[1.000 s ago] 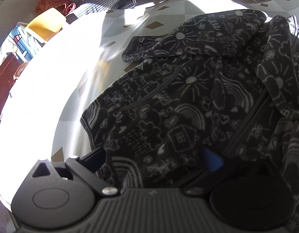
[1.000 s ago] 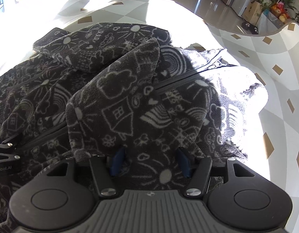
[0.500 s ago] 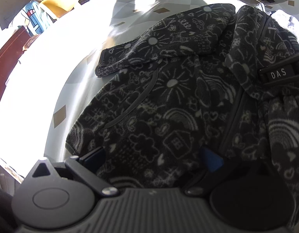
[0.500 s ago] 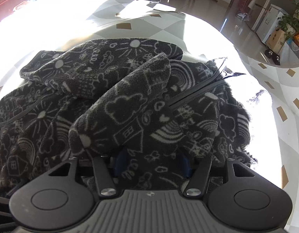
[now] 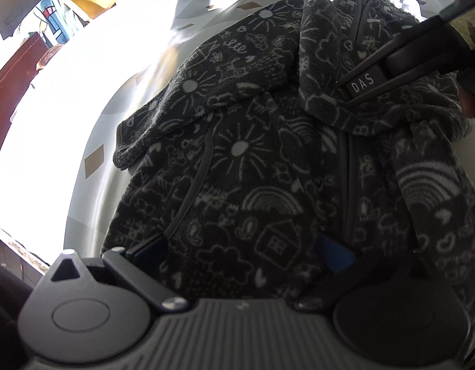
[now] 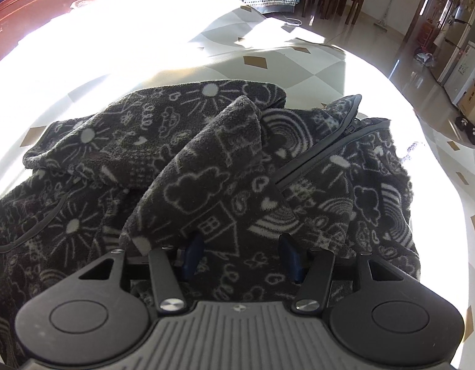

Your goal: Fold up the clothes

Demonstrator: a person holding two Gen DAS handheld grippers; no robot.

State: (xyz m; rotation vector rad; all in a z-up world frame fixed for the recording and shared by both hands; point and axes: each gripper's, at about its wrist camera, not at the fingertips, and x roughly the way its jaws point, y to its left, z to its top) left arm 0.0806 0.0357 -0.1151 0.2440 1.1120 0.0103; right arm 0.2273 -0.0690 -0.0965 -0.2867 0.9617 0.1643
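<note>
Fleece jacket (image 5: 262, 166), dark with white doodles, lies on a pale table (image 5: 92, 141) with brown diamonds. Its folded sleeve (image 5: 206, 89) ends near the table's bright left side, where much bare surface stays free. In the left view, the right claw's finger shows the letters "DAS" (image 5: 362, 82). Left claw (image 5: 240, 246) is spread wide with the jacket's hem between its fingers. Right claw (image 6: 242, 254) is half open around a raised fold of fleece.
</note>
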